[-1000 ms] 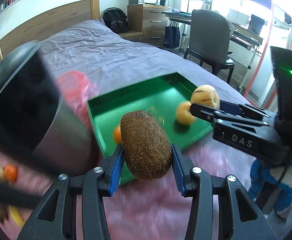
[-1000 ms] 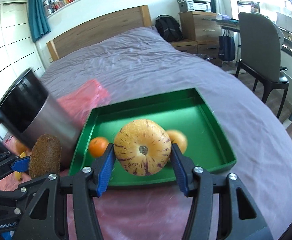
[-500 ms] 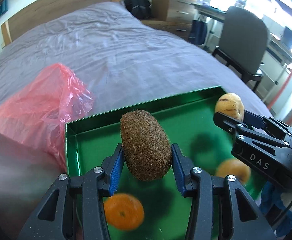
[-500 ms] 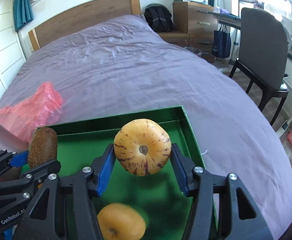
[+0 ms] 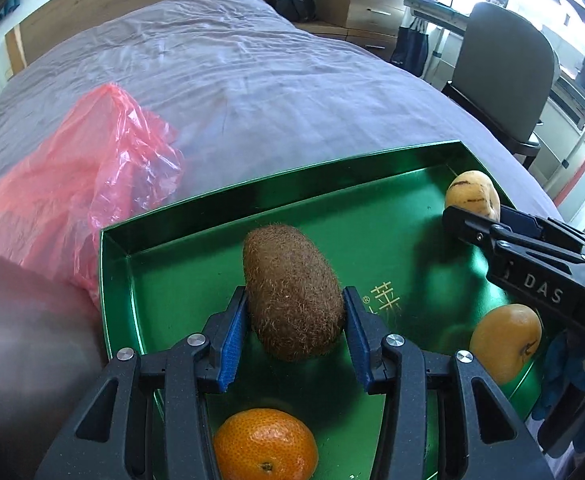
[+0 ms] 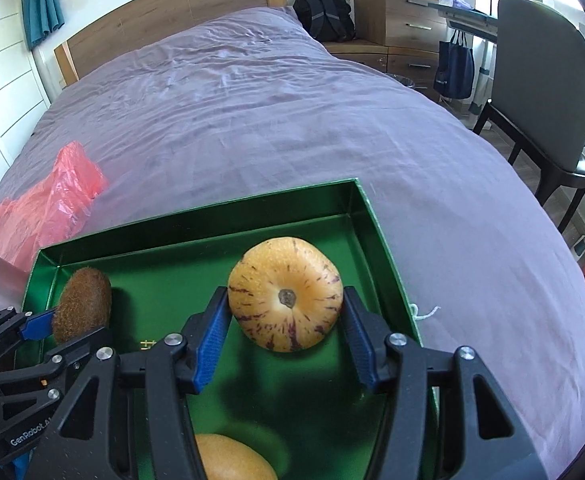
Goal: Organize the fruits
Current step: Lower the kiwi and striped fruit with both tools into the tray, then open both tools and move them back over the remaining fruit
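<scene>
Green tray (image 5: 196,216) partly hidden: left gripper (image 5: 294,330) clamps kiwi (image 5: 292,292), right gripper (image 6: 284,330) clamps melon (image 6: 284,294).

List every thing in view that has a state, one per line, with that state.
left gripper: shut on the kiwi, held over the green tray
right gripper: shut on the striped melon, held over the tray
orange: lying loose in the tray
yellow fruit: lying loose in the tray
red plastic bag: crumpled on the bed beside the tray
</scene>
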Action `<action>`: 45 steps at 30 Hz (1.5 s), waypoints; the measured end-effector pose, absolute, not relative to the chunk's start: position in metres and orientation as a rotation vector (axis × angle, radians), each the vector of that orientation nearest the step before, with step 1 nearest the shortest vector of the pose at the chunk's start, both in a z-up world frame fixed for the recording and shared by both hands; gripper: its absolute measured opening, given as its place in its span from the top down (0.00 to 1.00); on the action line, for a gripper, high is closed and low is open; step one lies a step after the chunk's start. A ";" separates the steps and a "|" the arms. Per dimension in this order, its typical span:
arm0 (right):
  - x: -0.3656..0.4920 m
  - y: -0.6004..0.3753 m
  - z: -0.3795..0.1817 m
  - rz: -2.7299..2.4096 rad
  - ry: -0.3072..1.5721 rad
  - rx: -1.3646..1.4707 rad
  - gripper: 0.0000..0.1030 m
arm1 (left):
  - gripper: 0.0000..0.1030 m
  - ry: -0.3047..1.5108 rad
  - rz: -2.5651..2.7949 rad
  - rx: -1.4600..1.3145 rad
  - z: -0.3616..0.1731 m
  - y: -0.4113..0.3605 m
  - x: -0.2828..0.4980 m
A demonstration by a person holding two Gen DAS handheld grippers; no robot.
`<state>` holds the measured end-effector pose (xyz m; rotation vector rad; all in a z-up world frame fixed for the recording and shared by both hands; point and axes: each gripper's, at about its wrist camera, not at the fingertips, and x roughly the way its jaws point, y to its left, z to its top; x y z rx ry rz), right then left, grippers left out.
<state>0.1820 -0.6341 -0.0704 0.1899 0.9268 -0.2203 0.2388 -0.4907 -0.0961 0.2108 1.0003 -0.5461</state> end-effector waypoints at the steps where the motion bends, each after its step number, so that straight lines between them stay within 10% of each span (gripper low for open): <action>1: 0.182 -0.634 -0.071 -0.221 0.929 0.186 0.24 | 0.61 1.004 -0.535 0.206 -0.096 -0.490 0.237; 10: 0.185 -0.636 -0.073 -0.223 0.959 0.171 0.18 | 0.60 1.012 -0.479 0.212 -0.095 -0.490 0.232; 14: 0.181 -0.634 -0.067 -0.237 0.945 0.164 0.00 | 0.54 0.980 -0.480 0.205 -0.085 -0.487 0.229; 45: 0.032 -0.519 0.062 -0.183 0.748 0.156 0.00 | 0.36 0.713 -0.612 0.232 0.049 -0.344 0.086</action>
